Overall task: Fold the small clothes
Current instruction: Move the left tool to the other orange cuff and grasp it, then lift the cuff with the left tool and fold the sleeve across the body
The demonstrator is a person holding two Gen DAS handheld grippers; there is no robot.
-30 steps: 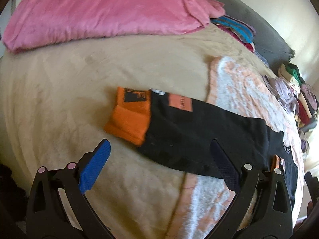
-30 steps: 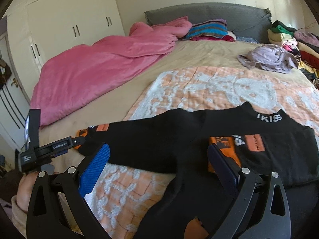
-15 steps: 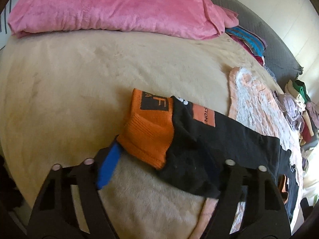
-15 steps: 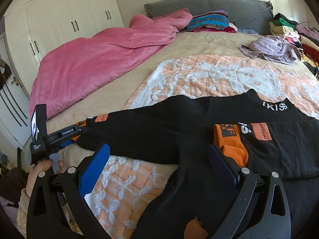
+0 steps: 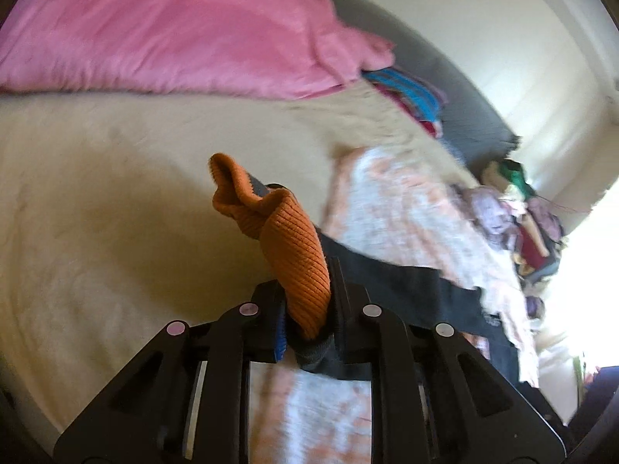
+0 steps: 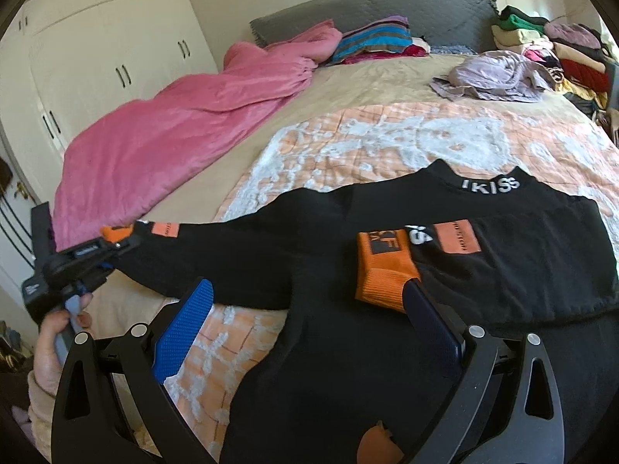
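Observation:
A black top with orange cuffs (image 6: 425,270) lies on an orange-and-white blanket (image 6: 387,139) on the bed. Its right sleeve is folded across the body, its orange cuff (image 6: 383,266) lying flat. My left gripper (image 5: 305,309) is shut on the orange cuff of the left sleeve (image 5: 286,239) and holds it lifted off the beige sheet; it also shows at the left of the right wrist view (image 6: 112,247). My right gripper (image 6: 305,321) is open and empty, hovering over the lower part of the top.
A pink duvet (image 6: 185,116) lies along the left side of the bed. A crumpled lilac garment (image 6: 491,77) and a pile of clothes (image 6: 557,50) sit at the far right. Striped pillows (image 6: 371,38) lean on the grey headboard. White wardrobes (image 6: 108,62) stand at the left.
My left gripper closed on the left sleeve's orange cuff and lifted it off the sheet. My right gripper stayed open above the top.

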